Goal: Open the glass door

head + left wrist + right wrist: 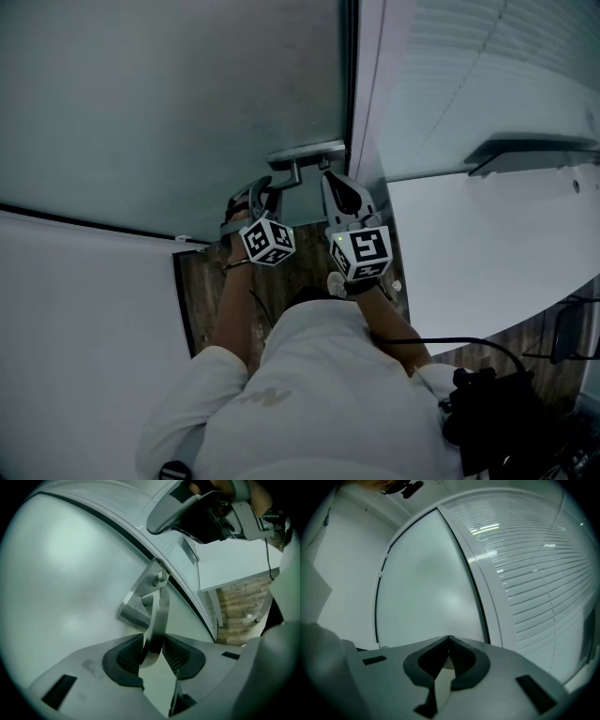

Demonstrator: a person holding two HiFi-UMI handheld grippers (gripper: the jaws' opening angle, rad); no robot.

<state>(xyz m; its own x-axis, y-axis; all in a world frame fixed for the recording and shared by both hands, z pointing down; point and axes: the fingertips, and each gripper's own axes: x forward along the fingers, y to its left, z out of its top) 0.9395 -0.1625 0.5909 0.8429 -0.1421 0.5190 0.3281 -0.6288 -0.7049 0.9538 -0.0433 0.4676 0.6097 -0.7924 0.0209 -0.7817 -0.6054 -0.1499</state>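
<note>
The frosted glass door (169, 94) fills the upper left of the head view. Its metal lever handle (305, 155) sits at the door's right edge. My left gripper (267, 192) reaches up to that handle. In the left gripper view the handle (157, 616) runs down between the ribbed pads (131, 654), and both press on its end, with my left gripper (152, 644) shut on it. My right gripper (337, 187) hovers just right of the handle, apart from it. In the right gripper view my right gripper (449, 641) is shut and empty, facing the door (426, 583).
A white door frame (367, 94) and a slatted window blind (487, 66) stand right of the door. A white tabletop (487, 244) juts out at the right. A white wall panel (84, 319) is at the left. Black gear with a cable (506, 412) lies on the wooden floor (216, 291).
</note>
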